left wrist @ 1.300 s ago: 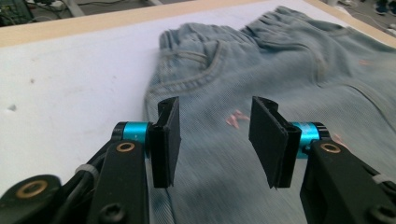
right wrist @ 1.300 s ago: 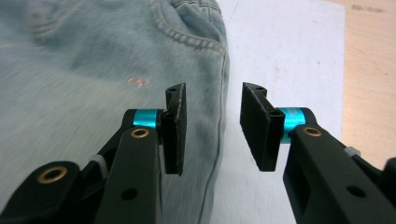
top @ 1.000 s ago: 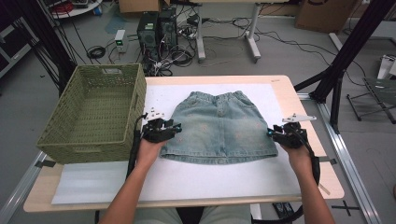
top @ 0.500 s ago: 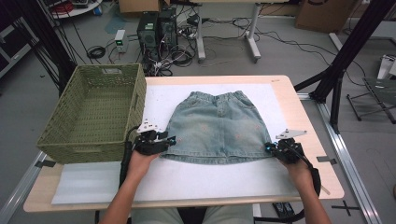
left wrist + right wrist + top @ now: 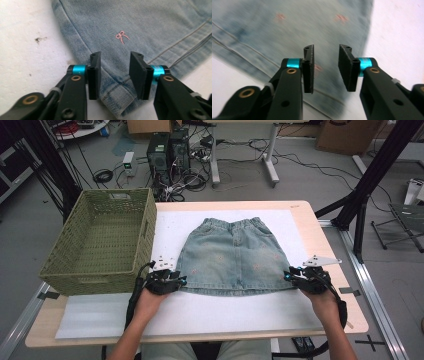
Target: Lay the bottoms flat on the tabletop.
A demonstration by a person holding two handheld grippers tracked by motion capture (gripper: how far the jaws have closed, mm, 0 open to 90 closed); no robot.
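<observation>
A light blue denim skirt [image 5: 232, 257] with small pink bows lies flat on the white mat, waistband at the far side. My left gripper [image 5: 180, 281] hovers low over the skirt's near left hem corner. Its jaws have just been closing, and in the left gripper view the gripper [image 5: 115, 72] stands open above the hem corner [image 5: 117, 100], pads not pressing it. My right gripper [image 5: 290, 276] is at the near right hem corner. Its jaws have just been opening, and in the right gripper view the gripper [image 5: 326, 68] is open over blurred denim [image 5: 262, 30].
A green woven basket [image 5: 102, 240] stands at the table's left, close to my left hand. The white mat [image 5: 215, 312] covers most of the wooden table [image 5: 330, 235]. Computers, cables and stands sit on the floor beyond the far edge.
Both hands have slid toward the near edge, from the skirt's sides to its hem corners, and have sunk closer to the mat. The skirt has not moved.
</observation>
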